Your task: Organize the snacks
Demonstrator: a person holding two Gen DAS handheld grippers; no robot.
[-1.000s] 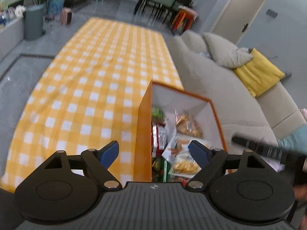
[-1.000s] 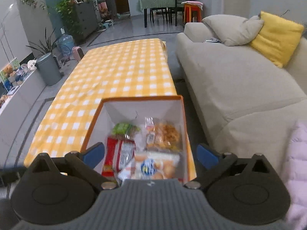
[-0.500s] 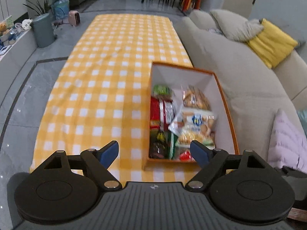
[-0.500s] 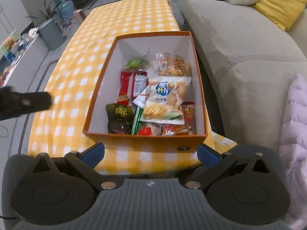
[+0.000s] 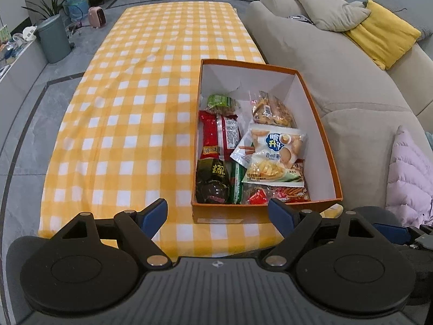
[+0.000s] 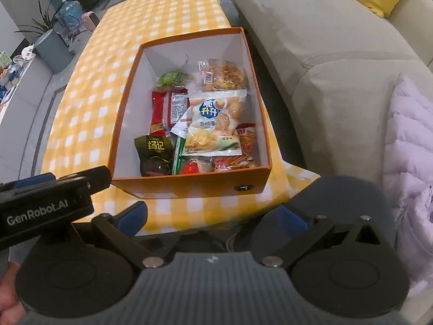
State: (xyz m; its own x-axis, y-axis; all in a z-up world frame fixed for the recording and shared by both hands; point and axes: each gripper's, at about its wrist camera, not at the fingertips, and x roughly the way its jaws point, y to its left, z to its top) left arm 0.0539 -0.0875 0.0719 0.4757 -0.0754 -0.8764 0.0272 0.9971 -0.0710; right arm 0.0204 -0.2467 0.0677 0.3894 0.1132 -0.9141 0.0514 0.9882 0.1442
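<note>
Hovering wide apart and empty, both tools (image 5: pixel 217 212) (image 6: pixel 213 216) face the snack box's (image 5: pixel 263 205) near edge.

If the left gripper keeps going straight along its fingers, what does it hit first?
Probably the near wall of the orange box, which sits dead ahead between the open fingers of the left gripper. Depth is unclear; it could pass over into the snack packets.
</note>
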